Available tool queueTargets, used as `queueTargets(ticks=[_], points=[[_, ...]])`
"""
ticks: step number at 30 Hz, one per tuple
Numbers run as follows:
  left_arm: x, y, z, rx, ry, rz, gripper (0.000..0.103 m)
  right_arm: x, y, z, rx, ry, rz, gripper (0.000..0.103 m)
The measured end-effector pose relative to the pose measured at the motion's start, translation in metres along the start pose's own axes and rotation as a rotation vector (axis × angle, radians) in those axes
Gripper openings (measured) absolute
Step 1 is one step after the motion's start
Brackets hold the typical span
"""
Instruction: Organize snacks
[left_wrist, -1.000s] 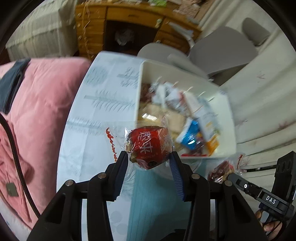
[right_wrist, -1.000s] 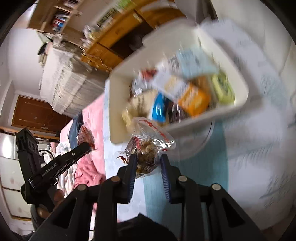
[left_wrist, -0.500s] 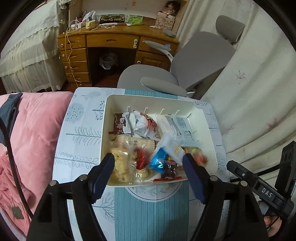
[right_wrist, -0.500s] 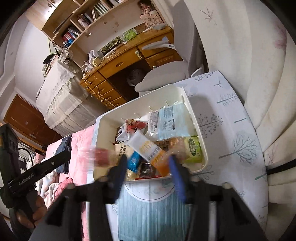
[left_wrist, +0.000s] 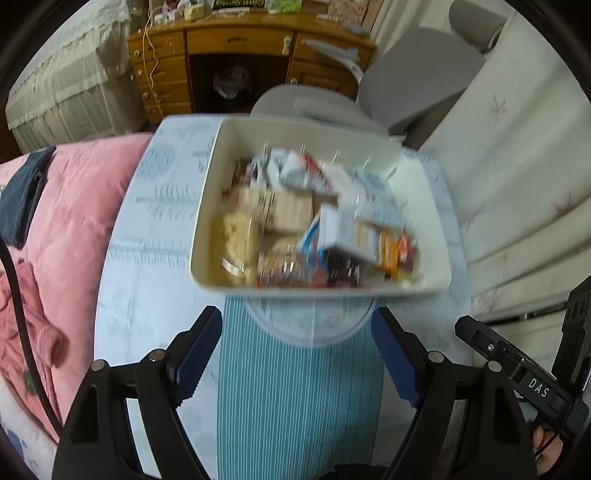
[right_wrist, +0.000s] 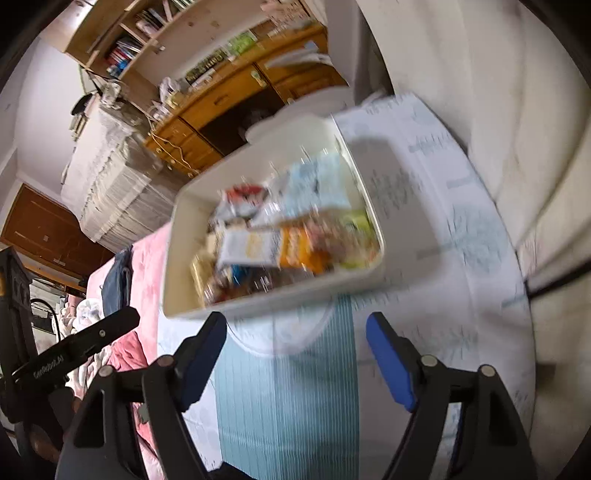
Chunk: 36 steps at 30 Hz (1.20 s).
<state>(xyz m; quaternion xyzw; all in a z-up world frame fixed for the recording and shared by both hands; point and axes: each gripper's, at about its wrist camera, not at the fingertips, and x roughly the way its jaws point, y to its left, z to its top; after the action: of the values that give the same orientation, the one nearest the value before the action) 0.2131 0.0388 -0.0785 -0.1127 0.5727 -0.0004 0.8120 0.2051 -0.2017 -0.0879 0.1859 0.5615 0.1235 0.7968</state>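
A white rectangular bin (left_wrist: 207, 221) (right_wrist: 173, 258) stands on the table and holds several snack packets (left_wrist: 347, 236) (right_wrist: 280, 236), blurred by motion. My left gripper (left_wrist: 295, 354) is open and empty, above the teal striped runner (left_wrist: 295, 398) just in front of the bin. My right gripper (right_wrist: 295, 354) is also open and empty, in front of the bin's near wall. The right gripper's body shows at the lower right of the left wrist view (left_wrist: 524, 373). The left gripper's body shows at the lower left of the right wrist view (right_wrist: 74, 350).
The small table has a pale tree-print cloth (left_wrist: 147, 236). A pink quilt (left_wrist: 66, 206) lies to the left. A grey office chair (left_wrist: 399, 81) and a wooden desk (left_wrist: 236, 48) stand behind the table. White curtains (left_wrist: 517, 177) hang to the right.
One second ago each gripper held a snack packet. Both opened and the packets went into the bin. Both grippers have since moved lower and nearer the table.
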Motion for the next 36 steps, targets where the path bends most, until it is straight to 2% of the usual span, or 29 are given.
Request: queueTargets(ticks=[7, 12, 15, 20, 24, 30, 32, 36], points=[[0.018, 0.01, -0.04, 0.012, 0.105, 0.025, 0.09, 0.017, -0.01, -0.047, 0.045, 0.123, -0.048, 0.086], [0.014, 0.014, -0.057, 0.028, 0.114, -0.001, 0.097, 0.013, 0.0, -0.071, 0.021, 0.157, -0.073, 0.087], [0.0, 0.016, -0.066, 0.029, 0.108, -0.034, 0.099, 0.003, 0.011, -0.08, 0.001, 0.147, -0.1, 0.089], [-0.033, 0.022, -0.075, 0.032, 0.06, -0.044, 0.102, -0.024, 0.034, -0.09, -0.025, 0.117, -0.119, 0.093], [-0.062, 0.025, -0.08, 0.044, 0.04, -0.074, 0.102, -0.053, 0.06, -0.097, -0.072, 0.06, -0.129, 0.094], [-0.102, 0.027, -0.095, 0.065, -0.016, -0.071, 0.102, -0.101, 0.094, -0.12, -0.102, -0.002, -0.099, 0.095], [-0.114, 0.03, -0.104, 0.054, -0.031, -0.06, 0.102, -0.114, 0.105, -0.134, -0.125, -0.026, -0.109, 0.095], [-0.135, 0.033, -0.119, 0.065, -0.11, -0.007, 0.102, -0.13, 0.118, -0.158, -0.149, -0.07, -0.151, 0.095]])
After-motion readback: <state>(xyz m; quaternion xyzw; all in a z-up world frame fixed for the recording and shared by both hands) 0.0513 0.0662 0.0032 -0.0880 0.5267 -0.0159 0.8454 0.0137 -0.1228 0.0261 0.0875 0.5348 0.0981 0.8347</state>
